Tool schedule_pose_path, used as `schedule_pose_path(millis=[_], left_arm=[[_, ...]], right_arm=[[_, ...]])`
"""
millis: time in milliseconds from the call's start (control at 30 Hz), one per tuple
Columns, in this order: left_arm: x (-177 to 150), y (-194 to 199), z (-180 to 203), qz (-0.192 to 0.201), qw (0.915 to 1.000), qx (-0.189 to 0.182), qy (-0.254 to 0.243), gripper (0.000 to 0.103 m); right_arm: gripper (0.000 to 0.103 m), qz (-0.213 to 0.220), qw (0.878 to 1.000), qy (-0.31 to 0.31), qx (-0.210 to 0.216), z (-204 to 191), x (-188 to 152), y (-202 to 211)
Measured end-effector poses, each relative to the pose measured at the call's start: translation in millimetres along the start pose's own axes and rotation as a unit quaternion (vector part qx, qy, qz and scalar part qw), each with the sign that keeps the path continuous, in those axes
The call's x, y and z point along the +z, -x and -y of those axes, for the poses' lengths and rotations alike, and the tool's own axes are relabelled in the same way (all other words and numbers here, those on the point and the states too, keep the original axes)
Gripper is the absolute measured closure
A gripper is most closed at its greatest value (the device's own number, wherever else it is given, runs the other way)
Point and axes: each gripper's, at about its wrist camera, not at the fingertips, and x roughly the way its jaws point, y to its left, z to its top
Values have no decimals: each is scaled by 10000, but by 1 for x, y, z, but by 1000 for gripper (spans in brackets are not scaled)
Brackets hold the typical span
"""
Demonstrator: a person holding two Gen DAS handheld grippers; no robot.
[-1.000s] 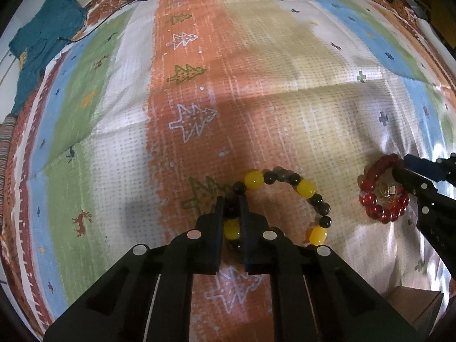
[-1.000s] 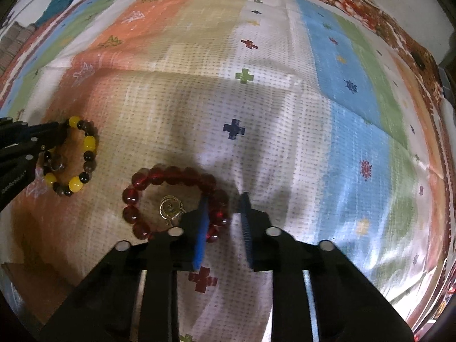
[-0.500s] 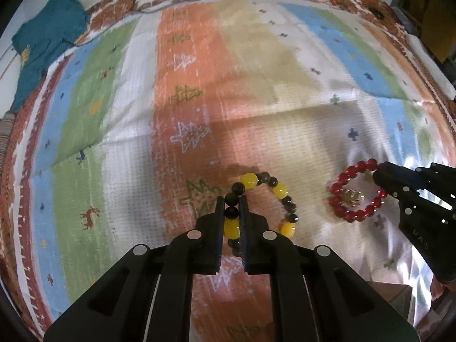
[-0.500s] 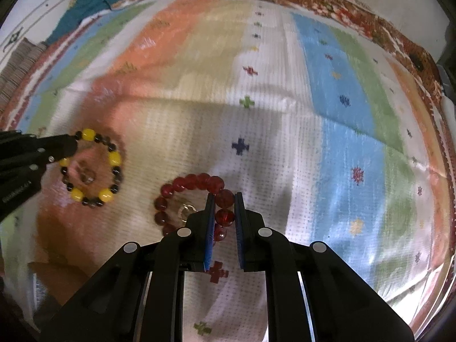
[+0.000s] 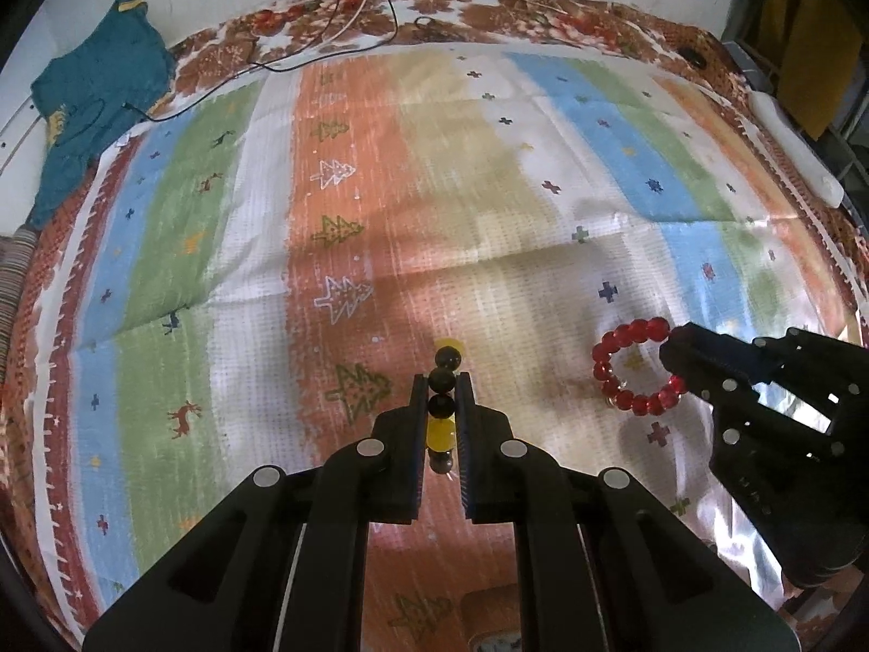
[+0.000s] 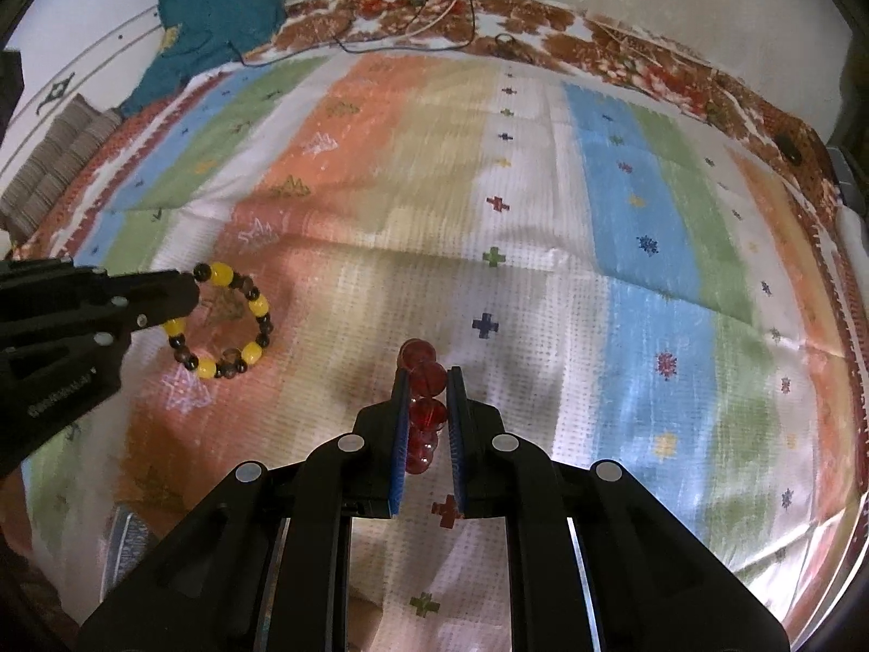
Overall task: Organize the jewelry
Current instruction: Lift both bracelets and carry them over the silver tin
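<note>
Striped cloth (image 5: 489,174) with little trees and crosses covers the whole work surface, with a teal garment (image 5: 92,108) crumpled at its far left corner and thin cables (image 5: 347,16) trailing over the far edge. The left gripper (image 5: 441,386) is clenched on a yellow and dark bead bracelet (image 5: 442,407), which now hangs edge-on between its jaws, clear of the cloth near the middle of the near edge; a second ago it lay flat in a ring. The right gripper (image 6: 426,380) likewise grips a red bead bracelet (image 6: 426,413), also raised off the cloth where it had been lying just beside the gold charm. Both pieces have been picked up together, so the grasping looks done and carrying them to a storage spot probably comes next.
</note>
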Motion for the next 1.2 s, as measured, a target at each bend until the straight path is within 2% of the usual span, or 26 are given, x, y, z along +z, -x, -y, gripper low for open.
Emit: schedule_pose_path(millis=[300, 533, 867, 1200], left_arm=[[-7, 21, 5, 155, 9999, 17, -36, 94], [-18, 38, 2, 248, 9996, 13, 118, 94], [-32, 77, 13, 562, 9980, -268, 111, 94], [-48, 95, 18, 644, 9971, -399, 80, 94]], right_arm=[[89, 170, 9998, -40, 67, -2, -5, 16], [89, 386, 9991, -151, 103, -3, -10, 36], [89, 648, 9974, -221, 207, -8, -19, 65], [89, 733, 9968, -178, 251, -14, -32, 82]])
